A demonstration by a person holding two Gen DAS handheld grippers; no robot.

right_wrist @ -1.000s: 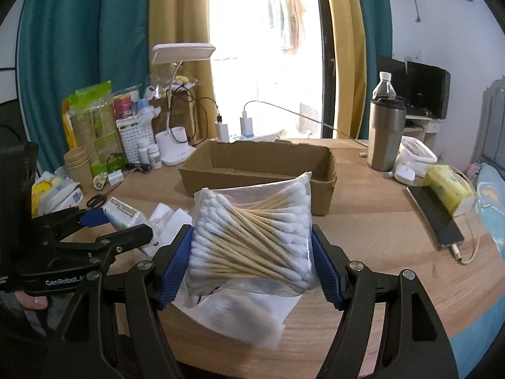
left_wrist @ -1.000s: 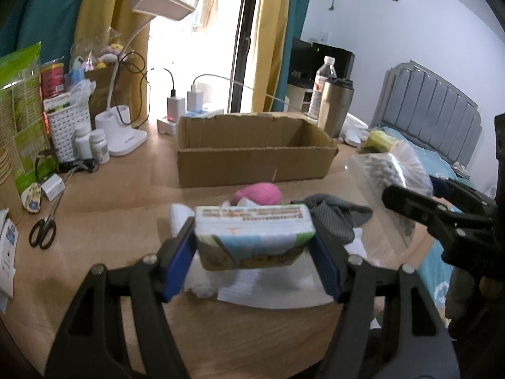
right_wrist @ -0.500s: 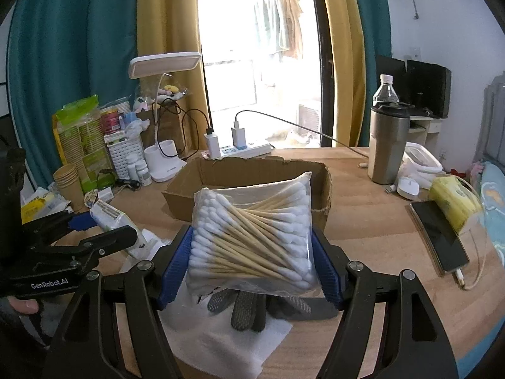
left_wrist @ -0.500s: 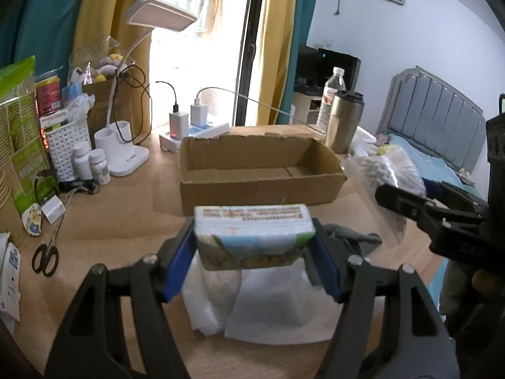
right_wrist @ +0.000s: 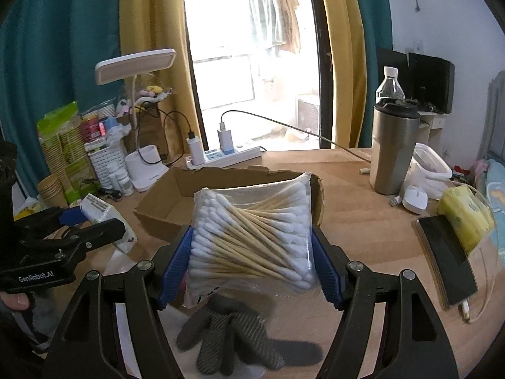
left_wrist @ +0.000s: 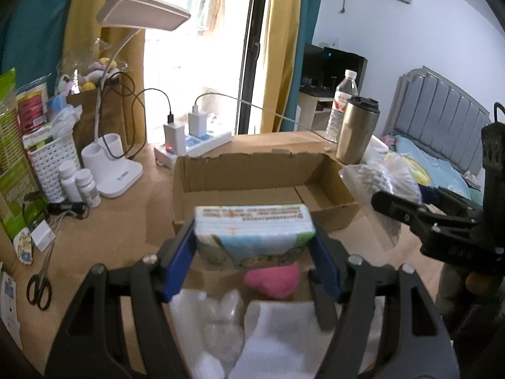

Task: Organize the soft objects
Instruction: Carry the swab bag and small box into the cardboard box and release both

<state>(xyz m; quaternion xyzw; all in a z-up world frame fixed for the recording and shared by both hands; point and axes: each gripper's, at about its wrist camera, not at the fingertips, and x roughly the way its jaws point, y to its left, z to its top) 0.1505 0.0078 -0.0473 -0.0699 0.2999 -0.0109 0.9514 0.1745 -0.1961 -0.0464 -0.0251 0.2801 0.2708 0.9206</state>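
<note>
My left gripper is shut on a tissue pack with a blue and green print, held in the air just short of the open cardboard box. My right gripper is shut on a clear bag of cotton swabs, also in front of the box. A pink soft item and white cloths lie on the wooden table under the left gripper. Grey gloves lie under the right one. Each view shows the other gripper: right, left.
Left of the box stand a white desk lamp, pill bottles, a white basket and scissors. A power strip sits behind the box. To the right are a steel tumbler, a phone and a yellow pack.
Both grippers have carried their loads forward toward the box, which now looks larger and closer. The pink item and the gloves have slid toward the bottom of the views.
</note>
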